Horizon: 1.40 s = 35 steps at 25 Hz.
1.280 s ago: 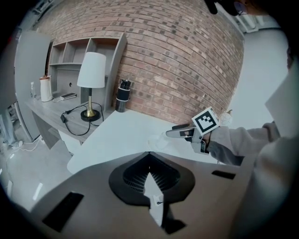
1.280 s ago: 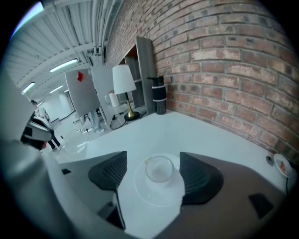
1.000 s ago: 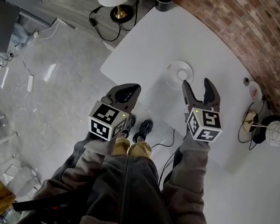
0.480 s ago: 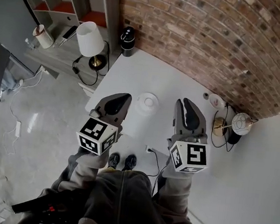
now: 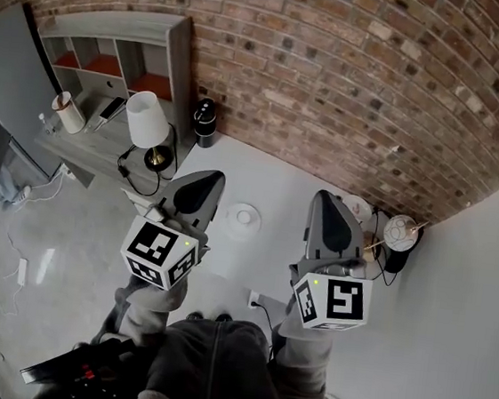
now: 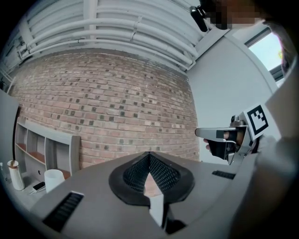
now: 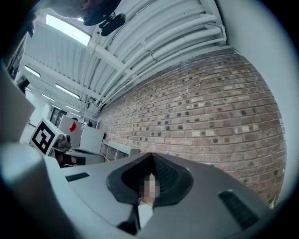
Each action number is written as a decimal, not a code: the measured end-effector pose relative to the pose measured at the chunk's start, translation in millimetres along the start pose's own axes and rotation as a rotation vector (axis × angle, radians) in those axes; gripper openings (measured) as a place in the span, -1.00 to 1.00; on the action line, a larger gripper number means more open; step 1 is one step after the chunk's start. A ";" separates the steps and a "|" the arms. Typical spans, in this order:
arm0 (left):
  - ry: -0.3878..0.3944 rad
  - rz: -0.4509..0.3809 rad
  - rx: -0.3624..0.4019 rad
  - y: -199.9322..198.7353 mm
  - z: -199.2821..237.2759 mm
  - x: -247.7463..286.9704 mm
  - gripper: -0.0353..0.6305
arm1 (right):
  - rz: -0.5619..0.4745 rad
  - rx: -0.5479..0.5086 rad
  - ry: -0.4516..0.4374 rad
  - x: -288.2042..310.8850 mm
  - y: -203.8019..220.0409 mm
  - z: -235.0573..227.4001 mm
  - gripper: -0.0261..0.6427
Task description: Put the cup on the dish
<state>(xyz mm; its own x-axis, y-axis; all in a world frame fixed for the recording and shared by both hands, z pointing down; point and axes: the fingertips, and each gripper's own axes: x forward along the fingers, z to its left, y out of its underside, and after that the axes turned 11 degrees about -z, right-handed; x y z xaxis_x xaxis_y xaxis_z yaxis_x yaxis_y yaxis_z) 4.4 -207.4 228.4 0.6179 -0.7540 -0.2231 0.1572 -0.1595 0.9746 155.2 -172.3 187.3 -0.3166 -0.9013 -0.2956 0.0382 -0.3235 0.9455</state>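
A white dish (image 5: 243, 219) lies on the white table (image 5: 260, 182), seen in the head view between my two grippers and far below them. A small white round shape sits at its centre; it is too small to tell whether that is the cup. My left gripper (image 5: 209, 177) (image 6: 149, 156) is held high, points level at the brick wall and is shut on nothing. My right gripper (image 5: 323, 196) (image 7: 150, 156) hangs beside it at the same height; its jaws have just been closing and now meet with nothing between them.
A brick wall (image 5: 352, 81) backs the table. On the floor at the left stand a white-shaded lamp (image 5: 147, 120) and a grey shelf unit (image 5: 114, 49). A black cylinder (image 5: 206, 110) marks the table's far corner. A round lamp (image 5: 400, 231) and cables lie at the right edge.
Both grippers have risen well above the table and tipped up to point at the wall. The right jaws, wide open a second ago, have shut. The dish stays put.
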 end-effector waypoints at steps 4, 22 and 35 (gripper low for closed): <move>-0.001 -0.036 0.023 -20.9 -0.7 8.0 -0.89 | -0.033 0.023 0.043 0.1 -13.7 -11.9 -0.92; 0.005 -0.144 0.045 -65.1 -2.5 27.9 -0.89 | -0.138 0.020 0.100 1.9 -54.4 -29.8 -0.92; -0.030 -0.168 0.030 -71.0 4.8 28.5 -0.89 | -0.105 0.042 0.084 4.5 -46.2 -29.0 -0.92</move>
<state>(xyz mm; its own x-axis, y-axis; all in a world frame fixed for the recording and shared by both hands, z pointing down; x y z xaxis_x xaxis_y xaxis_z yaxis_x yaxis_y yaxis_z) 7.2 -220.6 152.9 0.5618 -0.7336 -0.3824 0.2332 -0.3031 0.9240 179.4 -169.8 138.4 -0.2365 -0.8847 -0.4018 -0.0312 -0.4064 0.9132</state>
